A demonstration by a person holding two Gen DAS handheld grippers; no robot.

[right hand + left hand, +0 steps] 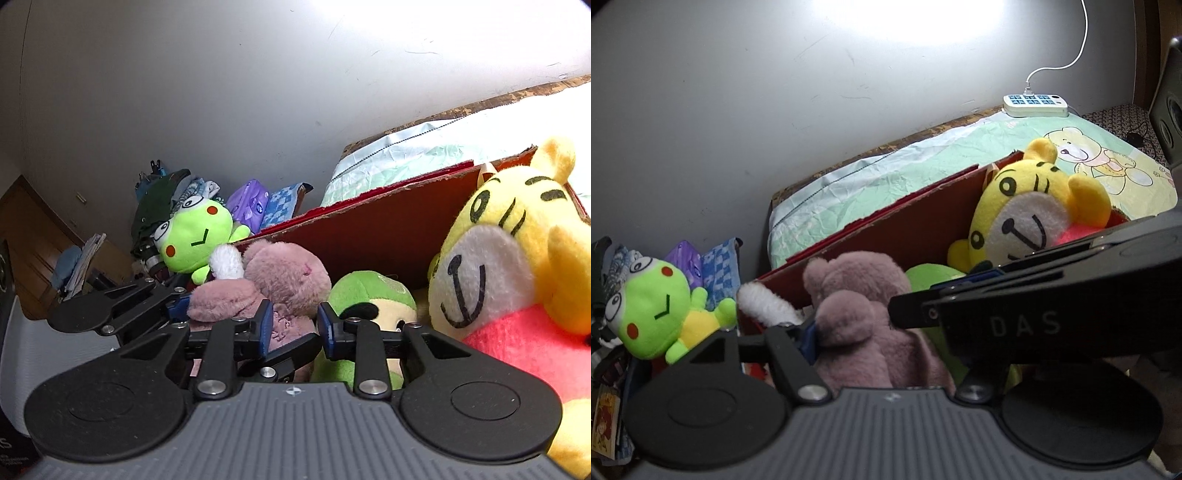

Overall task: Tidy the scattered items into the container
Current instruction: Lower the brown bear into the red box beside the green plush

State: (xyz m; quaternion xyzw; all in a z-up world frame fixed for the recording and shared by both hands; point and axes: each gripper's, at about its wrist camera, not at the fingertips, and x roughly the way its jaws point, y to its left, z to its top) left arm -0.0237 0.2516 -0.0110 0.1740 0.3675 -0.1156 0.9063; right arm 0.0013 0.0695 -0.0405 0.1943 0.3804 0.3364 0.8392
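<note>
A red cardboard box (pixel 901 229) (pixel 369 229) holds a yellow tiger plush (pixel 1034 206) (pixel 509 258), a small green plush (pixel 931 275) (pixel 369 291) and a mauve plush bear (pixel 857 317) (pixel 280 273). My left gripper (pixel 849 332) straddles the mauve bear; its right finger is hidden behind my right gripper's body (pixel 1034 317). My right gripper (pixel 293 325) is partly open around a part of the mauve bear, the pads not pressing it. A green frog plush (pixel 653 306) (pixel 195 236) sits outside the box at its left end.
The box stands on a bed with a mint cartoon sheet (pixel 923 162). A white power strip (pixel 1036 105) with a cable lies at the far edge. A clutter pile with a purple pack (pixel 249 201) and blue checked cloth (pixel 718 269) lies behind the frog. A grey wall stands behind.
</note>
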